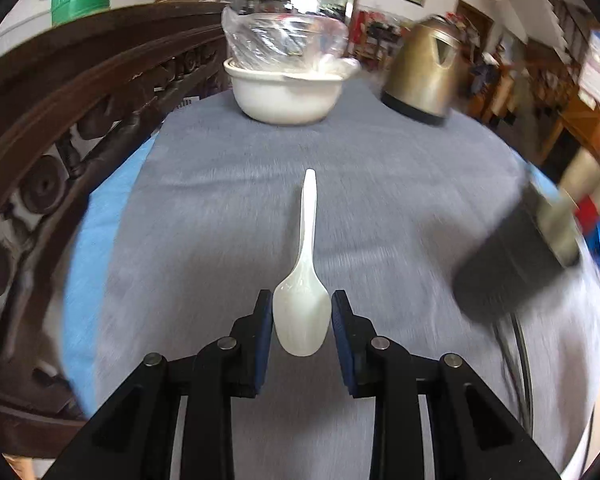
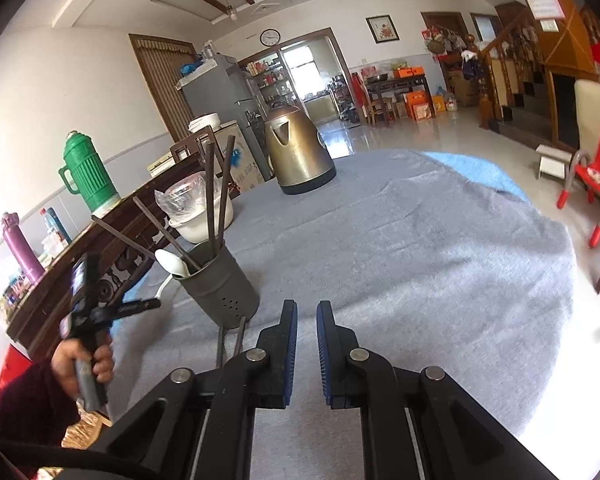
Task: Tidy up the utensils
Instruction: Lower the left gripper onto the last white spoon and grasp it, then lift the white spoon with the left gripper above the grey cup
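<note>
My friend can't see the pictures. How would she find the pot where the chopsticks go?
Find the round table with the grey cloth. At its edge beside the carved wooden sideboard stands a dark grey metal holder. Unlike the white bowl and brass kettle behind it, chopsticks and a white spoon stick out.
</note>
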The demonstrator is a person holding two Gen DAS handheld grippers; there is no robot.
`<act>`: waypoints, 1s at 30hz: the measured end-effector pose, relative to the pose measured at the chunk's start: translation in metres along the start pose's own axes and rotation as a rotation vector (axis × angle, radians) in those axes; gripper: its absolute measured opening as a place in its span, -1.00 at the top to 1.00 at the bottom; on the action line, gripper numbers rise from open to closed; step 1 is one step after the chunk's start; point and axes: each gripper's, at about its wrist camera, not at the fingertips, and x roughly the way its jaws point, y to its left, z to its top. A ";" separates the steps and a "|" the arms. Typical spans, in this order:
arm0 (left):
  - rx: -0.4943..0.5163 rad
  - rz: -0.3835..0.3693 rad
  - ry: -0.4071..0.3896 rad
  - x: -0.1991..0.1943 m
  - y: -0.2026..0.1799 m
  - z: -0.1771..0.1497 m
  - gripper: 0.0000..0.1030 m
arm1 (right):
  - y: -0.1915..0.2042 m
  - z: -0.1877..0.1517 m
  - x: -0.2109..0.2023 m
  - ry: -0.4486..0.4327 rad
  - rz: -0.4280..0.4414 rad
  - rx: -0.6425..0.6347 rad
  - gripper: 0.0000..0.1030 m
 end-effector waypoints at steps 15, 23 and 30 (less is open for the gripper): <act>0.276 -0.168 0.155 -0.144 -0.094 -0.019 0.40 | -0.006 -0.017 -0.016 -0.006 0.054 0.058 0.77; 0.527 0.057 0.267 -0.145 -0.158 0.019 0.40 | -0.033 -0.024 -0.035 -0.032 0.047 0.110 0.77; 0.651 0.188 0.332 -0.135 -0.188 0.063 0.40 | -0.071 -0.038 -0.047 -0.034 0.034 0.191 0.77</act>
